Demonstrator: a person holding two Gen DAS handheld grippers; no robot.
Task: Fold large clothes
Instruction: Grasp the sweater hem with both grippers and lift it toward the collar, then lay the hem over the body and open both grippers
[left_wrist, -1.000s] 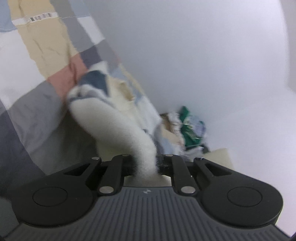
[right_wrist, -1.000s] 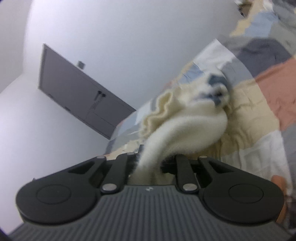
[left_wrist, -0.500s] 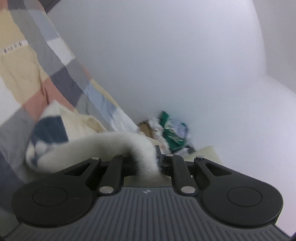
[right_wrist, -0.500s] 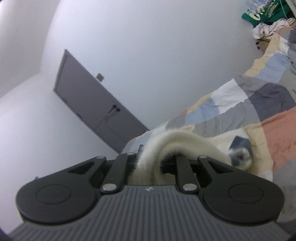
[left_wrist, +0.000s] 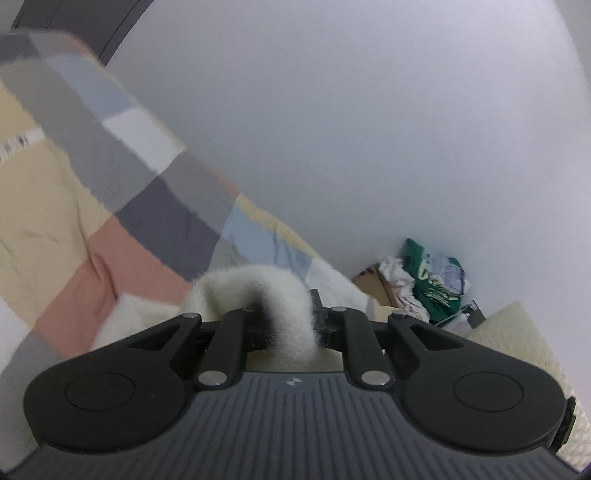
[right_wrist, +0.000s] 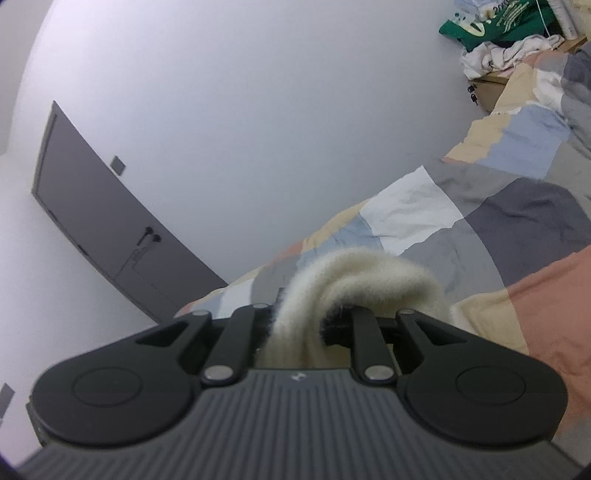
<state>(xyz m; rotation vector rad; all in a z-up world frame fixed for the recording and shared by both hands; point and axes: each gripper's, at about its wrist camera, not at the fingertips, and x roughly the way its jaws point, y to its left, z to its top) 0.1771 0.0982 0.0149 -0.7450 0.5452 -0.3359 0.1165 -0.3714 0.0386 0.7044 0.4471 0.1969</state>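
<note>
A fluffy cream-white garment (left_wrist: 258, 288) is pinched in my left gripper (left_wrist: 291, 325), which is shut on it; the fabric arches up over the jaws and drops to the left onto the patchwork bedspread (left_wrist: 122, 236). My right gripper (right_wrist: 299, 325) is shut on another part of the same cream garment (right_wrist: 354, 273), which loops up and falls to the right onto the bedspread (right_wrist: 517, 229). Most of the garment is hidden below both grippers.
A pile of clothes with a green item (left_wrist: 432, 284) lies on a cardboard box by the white wall; it also shows in the right wrist view (right_wrist: 491, 26). A grey door (right_wrist: 96, 221) stands at the left. A cream quilted surface (left_wrist: 517, 332) lies at the right.
Both grippers have tilted upward and lowered toward the bed. The garment's blue-patterned part, seen hanging out before, has dropped out of sight; only a short cream loop shows at each gripper.
</note>
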